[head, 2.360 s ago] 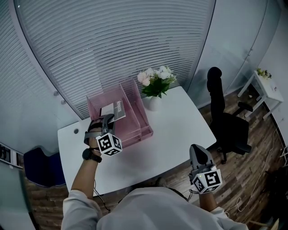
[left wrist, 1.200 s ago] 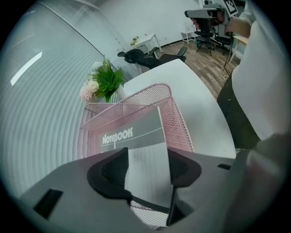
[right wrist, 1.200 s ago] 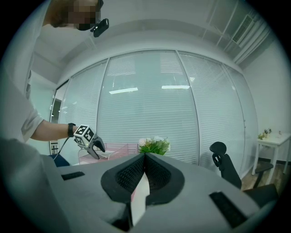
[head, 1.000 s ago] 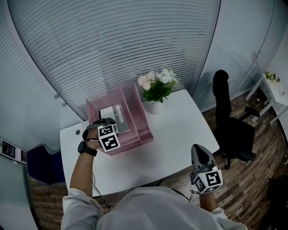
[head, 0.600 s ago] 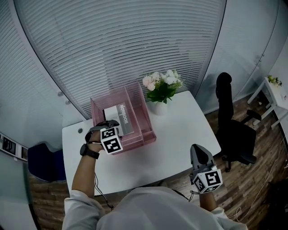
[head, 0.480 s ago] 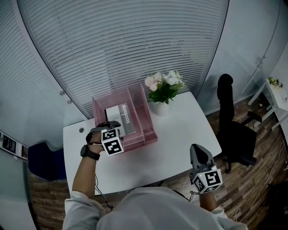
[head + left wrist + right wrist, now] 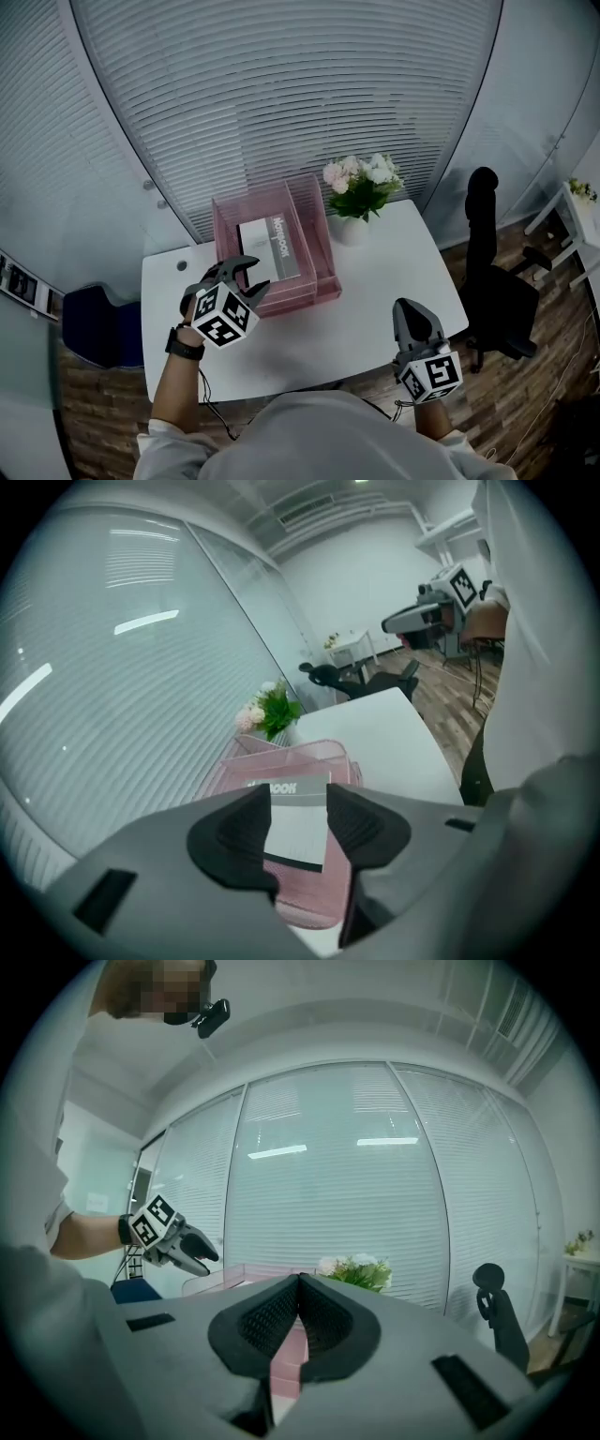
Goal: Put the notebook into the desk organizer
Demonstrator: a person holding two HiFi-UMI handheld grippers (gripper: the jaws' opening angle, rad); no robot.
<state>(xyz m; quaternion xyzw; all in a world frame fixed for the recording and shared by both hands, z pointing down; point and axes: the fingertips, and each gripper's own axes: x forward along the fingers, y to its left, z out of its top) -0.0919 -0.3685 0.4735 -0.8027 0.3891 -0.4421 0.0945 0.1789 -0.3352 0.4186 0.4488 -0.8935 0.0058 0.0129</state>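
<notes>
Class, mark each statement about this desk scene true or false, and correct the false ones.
1. The notebook lies inside the desk organizer. True.
2. The left gripper grips the notebook. False: its jaws are apart, though they have just been closing a little, with nothing between them.
3. The right gripper is shut and empty. True.
4. The flowers stand inside the desk organizer. False: they stand on the desk beside it.
</notes>
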